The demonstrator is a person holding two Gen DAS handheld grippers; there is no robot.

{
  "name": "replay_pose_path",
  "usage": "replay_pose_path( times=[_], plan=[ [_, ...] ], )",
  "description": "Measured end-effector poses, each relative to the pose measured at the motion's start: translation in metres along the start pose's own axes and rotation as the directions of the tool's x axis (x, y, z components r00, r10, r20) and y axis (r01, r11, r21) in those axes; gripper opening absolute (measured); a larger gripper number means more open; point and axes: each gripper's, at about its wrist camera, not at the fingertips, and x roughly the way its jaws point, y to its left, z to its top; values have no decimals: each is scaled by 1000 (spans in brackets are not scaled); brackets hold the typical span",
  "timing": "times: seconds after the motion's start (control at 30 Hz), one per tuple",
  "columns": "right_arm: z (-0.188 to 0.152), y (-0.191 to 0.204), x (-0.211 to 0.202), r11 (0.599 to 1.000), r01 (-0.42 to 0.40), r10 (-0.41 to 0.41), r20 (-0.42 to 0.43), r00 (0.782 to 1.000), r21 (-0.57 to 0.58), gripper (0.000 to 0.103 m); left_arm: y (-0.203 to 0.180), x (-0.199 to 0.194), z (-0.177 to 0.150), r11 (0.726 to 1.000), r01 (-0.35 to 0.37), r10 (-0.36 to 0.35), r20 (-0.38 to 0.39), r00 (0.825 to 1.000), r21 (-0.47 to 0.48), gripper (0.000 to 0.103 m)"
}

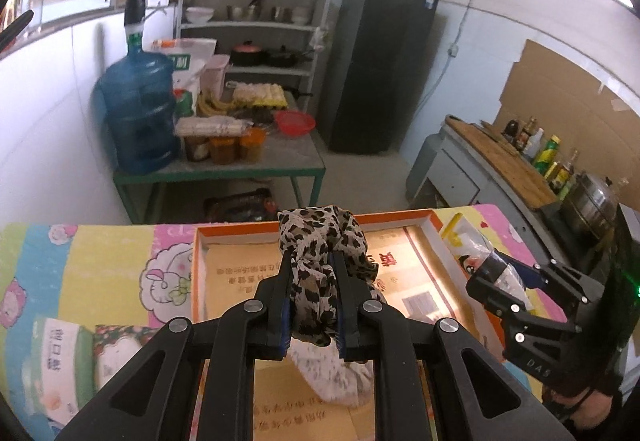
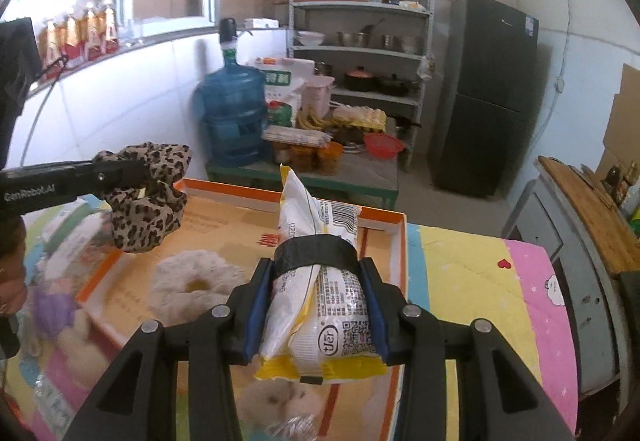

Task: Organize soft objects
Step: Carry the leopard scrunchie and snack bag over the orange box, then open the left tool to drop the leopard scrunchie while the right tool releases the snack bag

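Observation:
My left gripper (image 1: 312, 261) is shut on a leopard-print scrunchie (image 1: 320, 241), held above the orange-rimmed cardboard box (image 1: 312, 220). From the right wrist view the same scrunchie (image 2: 154, 197) hangs at the left over the box's near-left edge (image 2: 100, 281). My right gripper (image 2: 316, 265) is shut on a white and yellow snack packet (image 2: 320, 281), above the box's right half. In the left wrist view that packet (image 1: 476, 249) and the right gripper (image 1: 486, 275) appear at the right. A fluffy white scrunchie (image 2: 192, 285) lies inside the box.
The box sits on a table with a pastel cartoon cloth (image 2: 480, 281). Tissue packs (image 1: 60, 353) lie on the cloth at the left. Beyond stand a green table (image 1: 224, 171) with a blue water jug (image 1: 136, 113), a shelf rack (image 1: 256, 1), a dark fridge (image 1: 380, 61) and a counter (image 1: 500, 161).

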Motion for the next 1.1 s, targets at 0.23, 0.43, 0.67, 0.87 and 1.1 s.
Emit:
replay_pose_path(
  times=[0.23,0.43,0.67,0.87,1.1],
  plan=[
    [0,3,31,999,27,-29,-67,997,-19,43,0,36,1,999,-35,33,-64,997,-33,16],
    [-1,8,47,999,36,-39,-116,993,-35,43,-1,55,-5,997,-59,54,-106,993,-43,16],
    [-8,12,59,998,45,-51,-153,987,-39,43,-3,72,-10,997,-65,59,-148,987,-38,19],
    [-12,9,65,1000,19,-21,-169,985,-11,44,-4,80,-12,998,-45,39,-169,985,-34,43],
    [-16,7,60,1000,20,-19,-151,988,4,47,-4,77,-15,997,-56,48,-156,987,-48,64]
  ],
)
